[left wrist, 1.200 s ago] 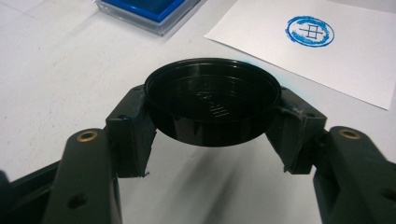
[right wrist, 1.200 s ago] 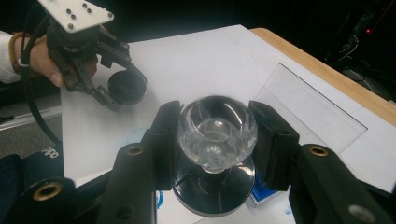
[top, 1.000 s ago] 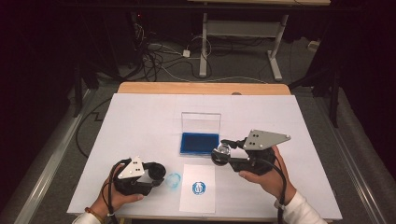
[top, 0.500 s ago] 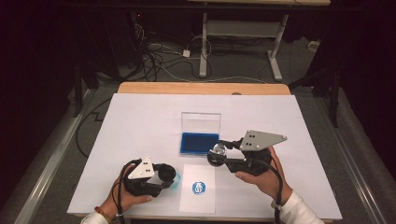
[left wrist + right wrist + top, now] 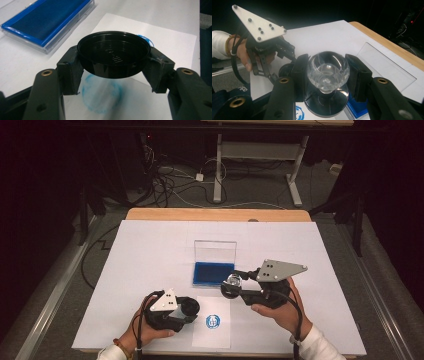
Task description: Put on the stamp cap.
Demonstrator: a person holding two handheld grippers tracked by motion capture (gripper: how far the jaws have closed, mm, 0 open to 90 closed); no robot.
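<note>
My left gripper (image 5: 188, 309) is shut on a round black cap (image 5: 113, 56), held level just above the table at the left edge of a white paper sheet (image 5: 215, 336). A blurred blue ring mark (image 5: 102, 97) lies under the cap. My right gripper (image 5: 233, 283) is shut on the clear faceted knob (image 5: 328, 70) of a round stamp with a black base (image 5: 325, 102). It hovers near the front right corner of the open blue ink pad (image 5: 213, 272). A blue round print (image 5: 213, 321) is on the sheet.
The ink pad's clear lid (image 5: 215, 251) stands upright behind it. A white mat (image 5: 150, 250) covers the table, with a wooden edge (image 5: 215, 214) at the far side. Cables and table legs are on the dark floor beyond.
My left gripper has carried the black cap to the right, up to the paper's left edge, and now covers the blue ring mark. The right gripper and stamp have kept still.
</note>
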